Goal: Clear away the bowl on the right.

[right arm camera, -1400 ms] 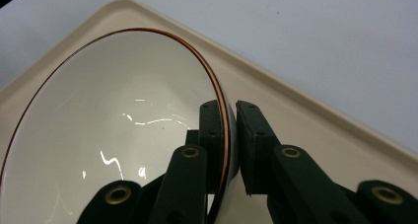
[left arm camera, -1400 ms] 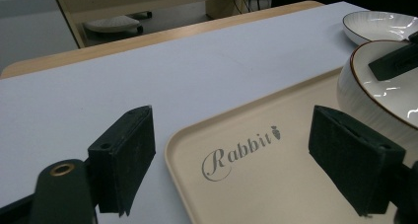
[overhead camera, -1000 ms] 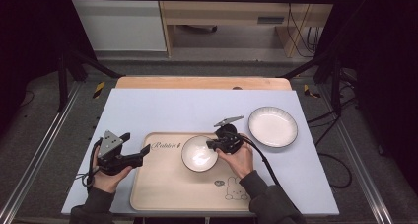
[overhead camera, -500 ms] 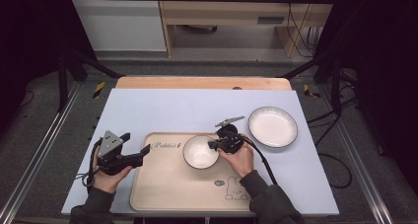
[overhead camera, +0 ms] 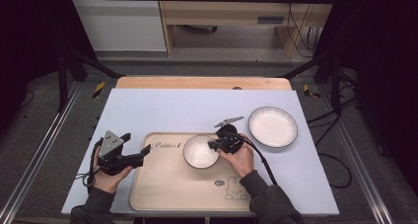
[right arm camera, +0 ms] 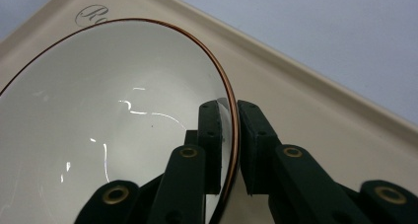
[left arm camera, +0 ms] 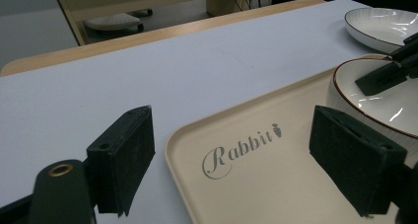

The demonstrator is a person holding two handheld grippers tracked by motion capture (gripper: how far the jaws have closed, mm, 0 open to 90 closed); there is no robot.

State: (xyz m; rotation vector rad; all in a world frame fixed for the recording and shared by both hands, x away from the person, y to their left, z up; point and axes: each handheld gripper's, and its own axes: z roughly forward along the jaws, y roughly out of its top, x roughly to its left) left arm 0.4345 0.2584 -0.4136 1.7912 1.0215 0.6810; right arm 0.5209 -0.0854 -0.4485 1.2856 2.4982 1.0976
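A white bowl (overhead camera: pixel 199 150) with a brown rim sits on the beige tray (overhead camera: pixel 162 184), near its far edge. My right gripper (overhead camera: pixel 213 145) is shut on the bowl's right rim; in the right gripper view the jaws pinch the rim (right arm camera: pixel 229 116) from inside and outside. The bowl (left arm camera: pixel 389 93) also appears at the right of the left gripper view. My left gripper (overhead camera: pixel 146 150) is open at the tray's left edge, its jaws wide apart over the "Rabbit" lettering (left arm camera: pixel 241 147), holding nothing. A hand grips each tool from below.
A white plate (overhead camera: pixel 272 126) with a dark rim lies on the light blue table cover (overhead camera: pixel 162 110) to the right of the tray. A bunny drawing (overhead camera: pixel 235 188) marks the tray's near right corner. Past the table's wooden far edge (overhead camera: pixel 197 82) are a floor and shelving.
The bowl, held by my right gripper, has shifted slightly and settled on the tray. The left gripper has stayed in place.
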